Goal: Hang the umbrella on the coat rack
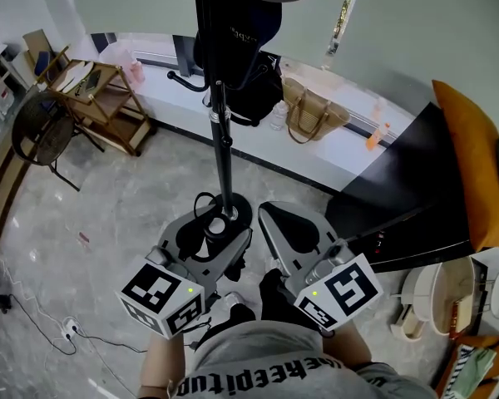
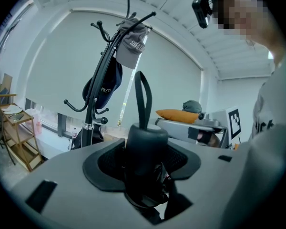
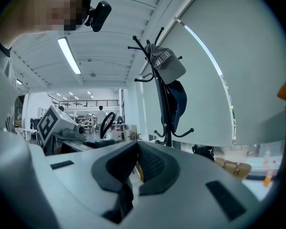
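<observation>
Grip comes first in the head view: the left tool [image 1: 212, 233] is clamped on the stubby handle of the folded umbrella [image 1: 219, 221]. It is held just in front of the person's body, overlapping the foot of the coat rack [image 1: 224, 144] from this angle, so the task's thing is in hand and not yet on any hook. Its body is hidden under the tool. The right tool [image 1: 276, 219] sits just beside it with its jaws pressed together on nothing, apparently at the ready as a spare in case the loop needs steadying. Higher on the pole a dark cap [image 1: 241, 32] fills the upper arms, while one lower hook [image 1: 185, 80] curls out bare, which looks like the likeliest landing place. From the left gripper view, the reason for the low hold is plain: the pads pinch the handle's thick barrel, leaving the strap loop [image 2: 143, 97] standing upright and free above it, open enough to slip over a hook tip. The rack stands well apart beyond, with a grey cap [image 2: 132, 46] on its top prongs, so I judge that a raise and a reach forward come next. From the right gripper view, the two jaws meet along their length with no object between them. The rack rises ahead to the right, and the left tool's marker cube [image 3: 54, 120] shows off to the left with the loop poking up beside it.
</observation>
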Tool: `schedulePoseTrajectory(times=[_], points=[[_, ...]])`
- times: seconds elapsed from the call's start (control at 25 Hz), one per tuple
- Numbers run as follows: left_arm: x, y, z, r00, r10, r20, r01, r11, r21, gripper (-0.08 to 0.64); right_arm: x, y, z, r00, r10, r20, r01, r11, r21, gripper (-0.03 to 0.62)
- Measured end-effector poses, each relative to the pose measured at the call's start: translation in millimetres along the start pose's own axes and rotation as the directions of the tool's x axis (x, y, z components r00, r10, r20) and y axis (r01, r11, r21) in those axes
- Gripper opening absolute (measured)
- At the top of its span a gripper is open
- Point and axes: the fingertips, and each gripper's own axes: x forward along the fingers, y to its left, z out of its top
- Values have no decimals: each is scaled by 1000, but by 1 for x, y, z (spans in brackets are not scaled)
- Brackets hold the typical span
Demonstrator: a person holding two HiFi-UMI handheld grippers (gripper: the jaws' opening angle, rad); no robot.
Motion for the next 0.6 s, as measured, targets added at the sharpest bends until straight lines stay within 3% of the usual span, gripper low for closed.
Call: schedulePoseTrajectory(times=[0.6], points=[[48,20,2,998,57,-6,-57,998,-38,233,23,-47,4,997,77,-25,-77,997,-5,12]])
